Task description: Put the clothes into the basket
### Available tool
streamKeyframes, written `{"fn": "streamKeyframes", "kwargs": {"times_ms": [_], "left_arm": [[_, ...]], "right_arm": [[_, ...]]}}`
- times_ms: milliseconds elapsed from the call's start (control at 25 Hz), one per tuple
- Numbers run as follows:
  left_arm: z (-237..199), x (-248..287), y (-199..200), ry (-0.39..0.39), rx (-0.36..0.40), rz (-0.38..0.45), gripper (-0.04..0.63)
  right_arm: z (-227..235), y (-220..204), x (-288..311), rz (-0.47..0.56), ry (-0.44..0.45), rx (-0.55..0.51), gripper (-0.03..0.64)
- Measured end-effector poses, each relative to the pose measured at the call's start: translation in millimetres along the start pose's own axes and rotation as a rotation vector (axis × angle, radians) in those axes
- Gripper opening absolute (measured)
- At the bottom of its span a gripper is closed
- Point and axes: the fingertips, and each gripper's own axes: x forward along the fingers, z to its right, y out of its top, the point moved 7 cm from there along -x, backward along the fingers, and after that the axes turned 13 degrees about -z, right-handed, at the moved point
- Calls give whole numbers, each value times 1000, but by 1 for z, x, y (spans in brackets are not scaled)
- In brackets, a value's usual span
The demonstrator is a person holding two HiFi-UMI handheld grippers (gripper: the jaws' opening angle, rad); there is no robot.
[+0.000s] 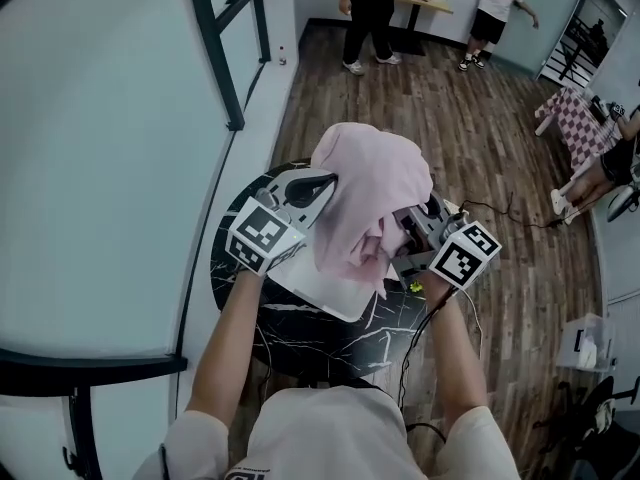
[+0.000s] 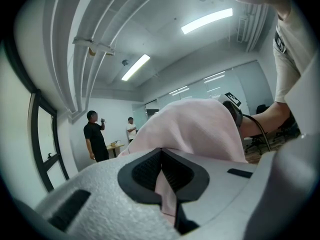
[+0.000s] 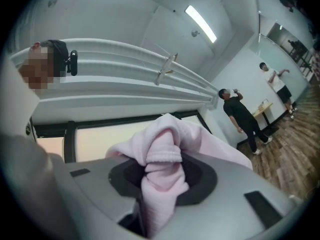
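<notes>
pink garment (image 1: pixel 372 190) gripped by left gripper (image 1: pixel 322 182), right gripper (image 1: pixel 403 236), above table edge (image 1: pixel 224 290)

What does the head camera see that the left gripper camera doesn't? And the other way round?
Only the head view shows the round black table, the checkered cloth off to the side, and the left gripper from outside, marker cube and all. Only the left gripper view shows the ceiling lights and, up close, that gripper's jaws shut on a thin fold of cloth. Both show the pink garment and two people standing far off.
</notes>
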Motion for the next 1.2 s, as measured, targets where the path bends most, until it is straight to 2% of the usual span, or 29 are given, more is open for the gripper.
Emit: {"fn": "streamKeyframes", "kwargs": {"times_ms": [120, 280, 480, 560, 640, 760, 880, 1080, 1200], "left_arm": [[10, 4, -14, -22, -8, -18, 15], [8, 0, -22, -4, -31, -27, 15], [5, -16, -37, 22, -57, -38, 15], [6, -23, -41, 30, -58, -49, 15], [8, -29, -43, 41, -54, -62, 15], [10, -37, -46, 61, -67, -70, 15], [9, -45, -50, 71, -79, -72, 15], [2, -59, -55, 83, -65, -92, 15], [3, -62, -59, 97, -74, -93, 15]], "right_arm": [[18, -36, -10, -70, -37, 46, 123], [34, -77, -11, -174, -66, 51, 123], [34, -112, 29, -173, -13, 109, 123], [35, -122, 45, -202, -31, 125, 123], [41, -133, 52, -295, -86, 94, 123], [53, -159, 45, -486, -172, 16, 123], [64, -188, 44, -634, -228, -3, 123], [75, -205, 67, -796, -274, -86, 123], [85, -214, 74, -835, -267, -115, 123]]}}
